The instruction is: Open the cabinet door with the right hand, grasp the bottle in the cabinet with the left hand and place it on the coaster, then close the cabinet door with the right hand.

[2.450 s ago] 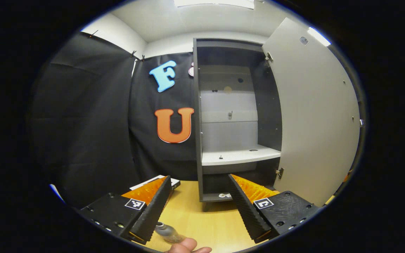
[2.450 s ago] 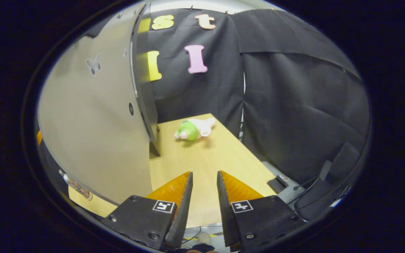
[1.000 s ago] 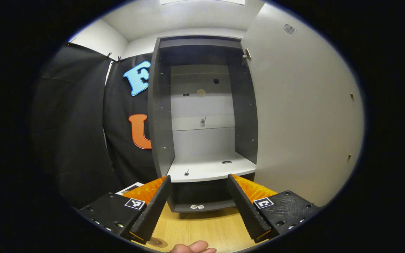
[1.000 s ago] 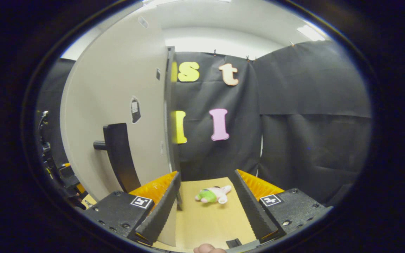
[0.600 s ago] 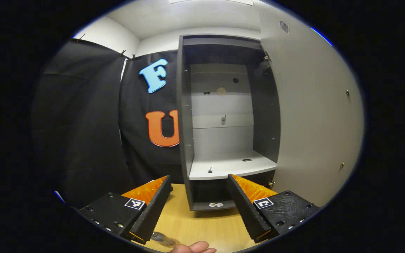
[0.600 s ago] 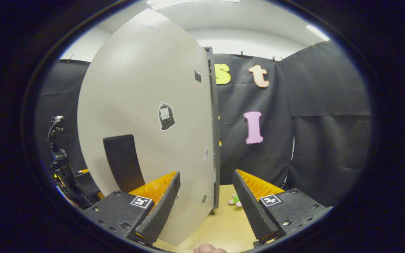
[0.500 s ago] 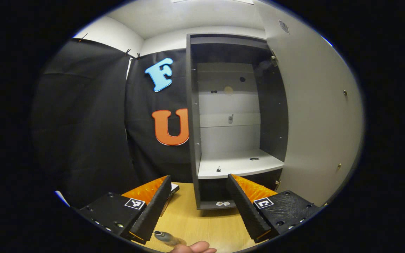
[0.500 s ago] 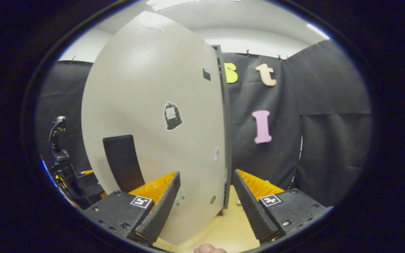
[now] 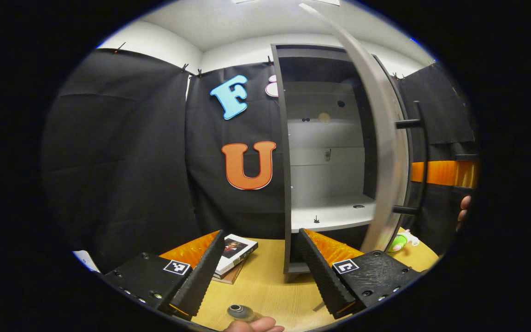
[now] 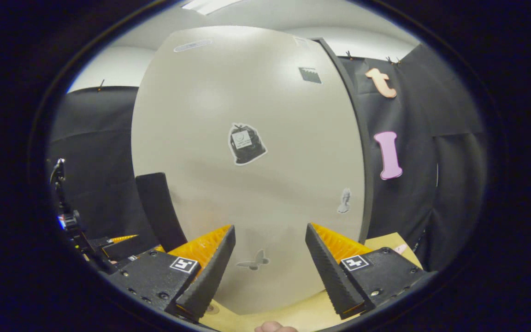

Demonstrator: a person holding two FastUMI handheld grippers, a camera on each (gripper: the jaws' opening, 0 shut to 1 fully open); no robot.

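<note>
**Door swinging shut, bottle already out on the tabletop**

The cabinet door (image 10: 251, 170) has swung well towards closing since half a second ago: in the right gripper view its pale outer face now spreads straight ahead of the right hand-held gripper (image 10: 269, 258), where earlier its edge stood between the fingers with black cloth to the right. The fingers stand wide apart with nothing between them; whether they touch the panel I cannot tell.

In the left gripper view the door (image 9: 383, 152) shows nearly edge-on to the right of the left hand-held gripper (image 9: 261, 260), blurred with motion, its black handle (image 9: 420, 161) now facing outward. Earlier it stood wide open there as a broad pale sheet. The cabinet (image 9: 325, 157) ahead holds a bare shelf (image 9: 332, 216).

The left fingers are spread and empty. The bottle (image 9: 240, 312) stands upright on the tabletop (image 9: 265, 288) just below and between them; the coaster under it is not discernible. By my reading, only the closing remains, and it is partway done.
</note>
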